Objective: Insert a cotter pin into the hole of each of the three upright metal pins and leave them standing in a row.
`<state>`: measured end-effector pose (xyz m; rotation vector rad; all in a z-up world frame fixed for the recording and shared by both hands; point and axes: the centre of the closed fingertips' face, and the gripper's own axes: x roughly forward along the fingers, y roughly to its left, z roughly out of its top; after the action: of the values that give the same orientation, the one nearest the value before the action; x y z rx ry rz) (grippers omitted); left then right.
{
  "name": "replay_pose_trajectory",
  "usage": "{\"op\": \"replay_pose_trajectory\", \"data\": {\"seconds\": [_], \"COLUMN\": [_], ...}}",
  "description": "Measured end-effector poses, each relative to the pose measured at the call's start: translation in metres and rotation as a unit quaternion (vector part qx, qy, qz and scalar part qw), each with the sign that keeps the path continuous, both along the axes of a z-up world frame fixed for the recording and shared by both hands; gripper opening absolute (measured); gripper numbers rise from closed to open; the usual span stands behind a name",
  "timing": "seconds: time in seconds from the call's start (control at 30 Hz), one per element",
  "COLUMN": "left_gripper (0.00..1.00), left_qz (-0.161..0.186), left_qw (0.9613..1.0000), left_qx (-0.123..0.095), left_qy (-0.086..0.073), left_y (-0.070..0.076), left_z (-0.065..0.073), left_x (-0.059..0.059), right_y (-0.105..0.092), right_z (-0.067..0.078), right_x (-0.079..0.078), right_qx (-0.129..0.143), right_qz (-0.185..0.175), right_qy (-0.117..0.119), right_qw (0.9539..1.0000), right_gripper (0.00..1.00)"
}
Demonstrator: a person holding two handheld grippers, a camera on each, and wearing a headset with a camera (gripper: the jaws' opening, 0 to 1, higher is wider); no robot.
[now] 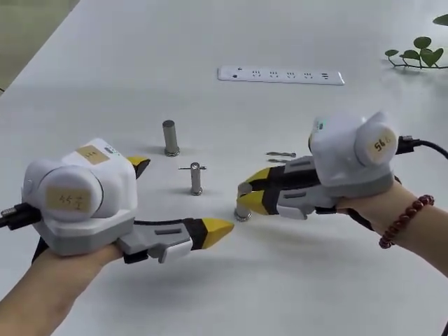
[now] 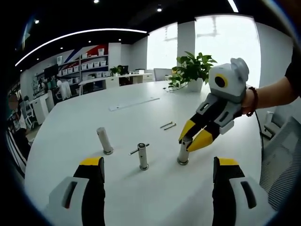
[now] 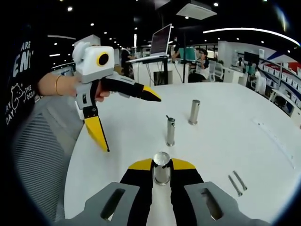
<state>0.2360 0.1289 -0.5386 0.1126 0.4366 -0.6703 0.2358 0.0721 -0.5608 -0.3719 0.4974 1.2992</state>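
Note:
Three metal pins stand upright on the white table. The far pin [image 1: 169, 138] is bare. The middle pin [image 1: 196, 178] carries a cotter pin through its hole. My right gripper [image 1: 243, 196] is shut on the near pin [image 3: 162, 168], whose base [image 1: 243, 214] rests on the table. Two loose cotter pins [image 1: 280, 157] lie behind it on the table. My left gripper [image 1: 178, 199] is open, its yellow fingertips [image 2: 93, 162] spread wide in front of the row, holding nothing.
A white power strip [image 1: 281, 75] lies at the far side of the table [image 1: 210, 42]. A green plant [image 1: 418, 54] sits at the far right edge. Shelves, desks and people fill the room behind in the gripper views.

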Motion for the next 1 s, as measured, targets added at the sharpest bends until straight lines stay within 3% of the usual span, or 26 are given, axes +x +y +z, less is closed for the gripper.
{"op": "replay_pose_trajectory", "data": {"seconds": [0.33,0.43,0.6,0.87,1.0], "left_gripper": [0.95,0.95,0.95,0.96,0.97], "left_qz": [-0.003,-0.004,-0.005,-0.005,-0.005], "left_qw": [1.0000,1.0000,1.0000,0.9999,0.9999], "left_qx": [0.002,0.001,0.002,0.002,0.001], "left_qy": [-0.004,-0.004,-0.005,-0.009,-0.011], "left_y": [-0.001,-0.001,-0.002,-0.002,-0.002], "left_z": [0.002,0.002,0.002,0.004,0.005], "left_x": [0.000,-0.001,-0.001,-0.001,-0.001], "right_y": [-0.001,0.000,-0.001,-0.004,-0.005], "right_z": [-0.001,-0.001,-0.002,0.006,0.019], "right_x": [-0.001,-0.002,0.000,-0.004,-0.003], "right_qx": [0.000,-0.016,-0.018,-0.009,0.016], "right_qz": [0.001,0.014,0.012,0.005,-0.009], "right_qy": [-0.003,-0.015,-0.013,0.001,0.016], "right_qw": [1.0000,0.9996,0.9997,1.0000,0.9997], "right_gripper": [0.08,0.08,0.09,0.17,0.21]}}
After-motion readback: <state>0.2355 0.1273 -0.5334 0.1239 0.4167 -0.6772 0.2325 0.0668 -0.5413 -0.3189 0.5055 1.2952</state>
